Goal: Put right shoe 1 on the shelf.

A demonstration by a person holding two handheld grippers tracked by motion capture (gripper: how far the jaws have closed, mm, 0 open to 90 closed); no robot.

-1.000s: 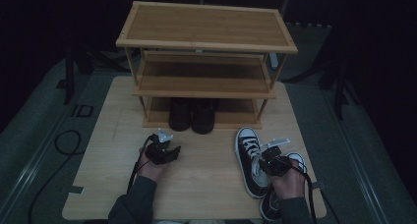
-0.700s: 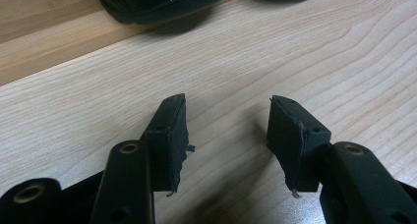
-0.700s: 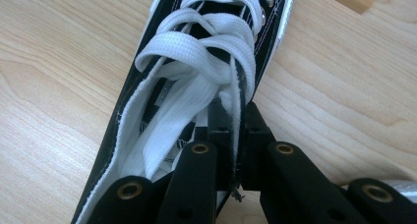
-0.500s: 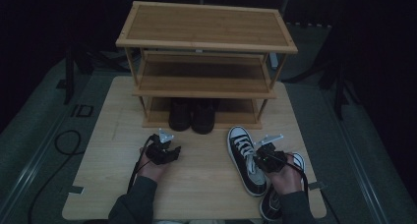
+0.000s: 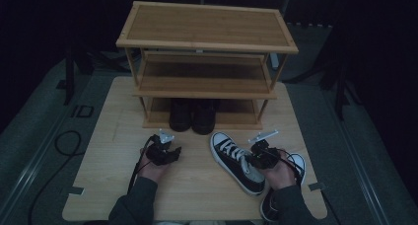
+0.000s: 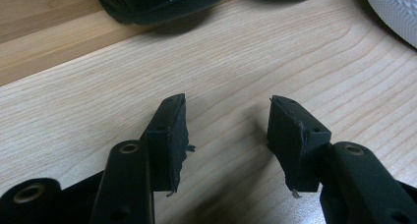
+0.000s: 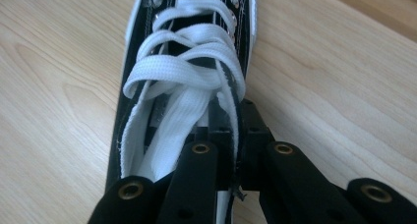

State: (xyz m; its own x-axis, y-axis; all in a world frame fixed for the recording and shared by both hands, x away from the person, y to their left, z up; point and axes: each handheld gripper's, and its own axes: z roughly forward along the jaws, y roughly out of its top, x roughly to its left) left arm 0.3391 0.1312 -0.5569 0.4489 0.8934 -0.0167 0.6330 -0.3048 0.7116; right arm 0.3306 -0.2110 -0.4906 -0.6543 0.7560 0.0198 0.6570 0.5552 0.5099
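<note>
Black-and-white sneaker (image 5: 235,161), pinched at its collar edge by the clamped right gripper (image 5: 261,155), dragged leftward and turned toe-first toward the shoe rack (image 5: 207,62) since a second ago (second sneaker (image 5: 291,166) just right of that claw). Probably bound for a shelf. Left gripper (image 5: 165,147) parked, jaws apart, holding nothing.

Left gripper (image 6: 226,135) hovers with jaws apart over the wooden table (image 6: 236,62); black shoe (image 6: 162,3) beyond; white sole (image 6: 393,13) at right.
</note>
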